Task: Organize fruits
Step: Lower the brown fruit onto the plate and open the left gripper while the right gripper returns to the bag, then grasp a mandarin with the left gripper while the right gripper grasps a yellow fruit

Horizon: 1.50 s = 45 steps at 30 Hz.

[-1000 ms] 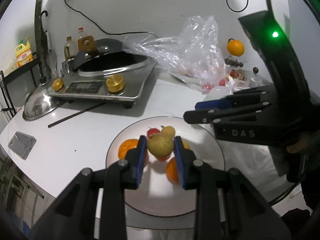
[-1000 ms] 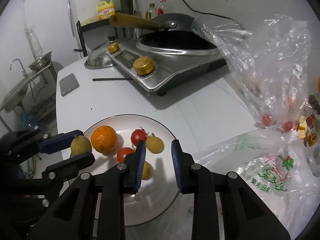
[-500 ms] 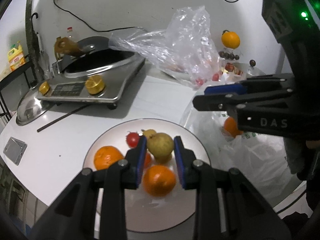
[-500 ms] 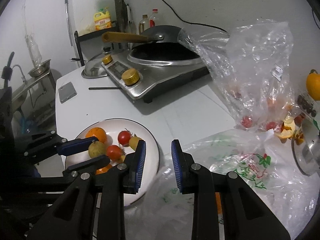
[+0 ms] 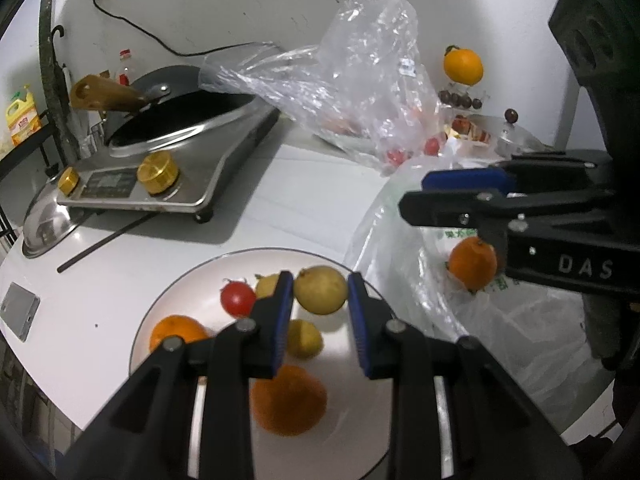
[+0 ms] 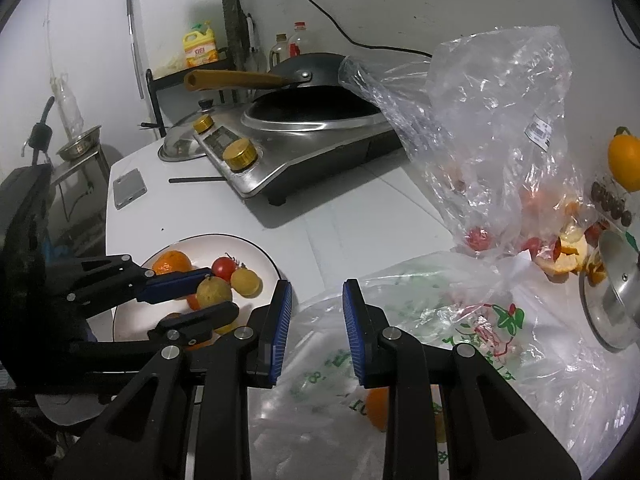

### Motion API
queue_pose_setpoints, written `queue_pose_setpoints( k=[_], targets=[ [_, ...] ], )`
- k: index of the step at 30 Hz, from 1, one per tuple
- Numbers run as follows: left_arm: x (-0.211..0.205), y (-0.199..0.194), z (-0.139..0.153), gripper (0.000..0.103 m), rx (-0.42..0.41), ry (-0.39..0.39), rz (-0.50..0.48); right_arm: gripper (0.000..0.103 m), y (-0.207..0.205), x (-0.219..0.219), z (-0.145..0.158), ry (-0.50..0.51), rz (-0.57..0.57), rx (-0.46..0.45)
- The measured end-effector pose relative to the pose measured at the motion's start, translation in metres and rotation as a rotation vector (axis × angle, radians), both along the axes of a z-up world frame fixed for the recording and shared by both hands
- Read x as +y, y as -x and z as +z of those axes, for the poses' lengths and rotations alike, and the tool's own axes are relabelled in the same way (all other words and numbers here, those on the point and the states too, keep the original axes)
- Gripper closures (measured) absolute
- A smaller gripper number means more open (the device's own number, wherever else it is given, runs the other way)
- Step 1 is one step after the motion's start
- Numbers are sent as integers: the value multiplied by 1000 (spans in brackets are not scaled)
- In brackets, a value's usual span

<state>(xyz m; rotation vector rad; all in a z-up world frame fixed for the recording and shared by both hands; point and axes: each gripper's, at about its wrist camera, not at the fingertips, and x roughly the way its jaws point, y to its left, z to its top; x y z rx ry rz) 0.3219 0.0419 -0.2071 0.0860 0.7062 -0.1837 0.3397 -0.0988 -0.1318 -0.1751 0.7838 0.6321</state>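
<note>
My left gripper (image 5: 320,290) is shut on a yellow-green pear (image 5: 321,290) and holds it above the white plate (image 5: 352,412). The plate holds two oranges (image 5: 289,400), a red tomato (image 5: 237,299) and two small yellow fruits (image 5: 304,338). In the right wrist view the left gripper (image 6: 208,294) holds the pear (image 6: 213,291) over the plate (image 6: 264,262). My right gripper (image 6: 316,312) is open and empty above a white plastic bag (image 6: 460,344) with an orange (image 6: 378,408) inside. That orange also shows in the left wrist view (image 5: 472,264).
An induction cooker with a wok (image 5: 168,152) stands at the back left. A clear plastic bag (image 5: 352,92) with tomatoes lies behind the plate. A phone (image 6: 128,193), a chopstick (image 5: 108,242), a pot lid (image 6: 616,304) and an orange (image 5: 463,66) are nearby.
Both grippers have shifted right. The left still holds the pear, now over the plate's right part. The right gripper has moved from the plate to above the white bag.
</note>
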Motion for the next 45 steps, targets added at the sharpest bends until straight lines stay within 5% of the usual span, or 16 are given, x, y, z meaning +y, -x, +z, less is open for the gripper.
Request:
queue_pose_setpoints(
  k=[25,29,32,45],
  targets=[
    [-8,-21,-20,70,92,12,3,75,-9,-18,-7,-2,-39,5],
    [-9,-16,-15,64,80,14,0,75,-4,-21,-3,2,-48,-4],
    [-9,-10,-8,51,61,18,0,75,1,-24,2,2,-56,-14],
    [-15,19,19,50,-1,15,5,75,26,-46,21,2,-96,-47]
  ],
)
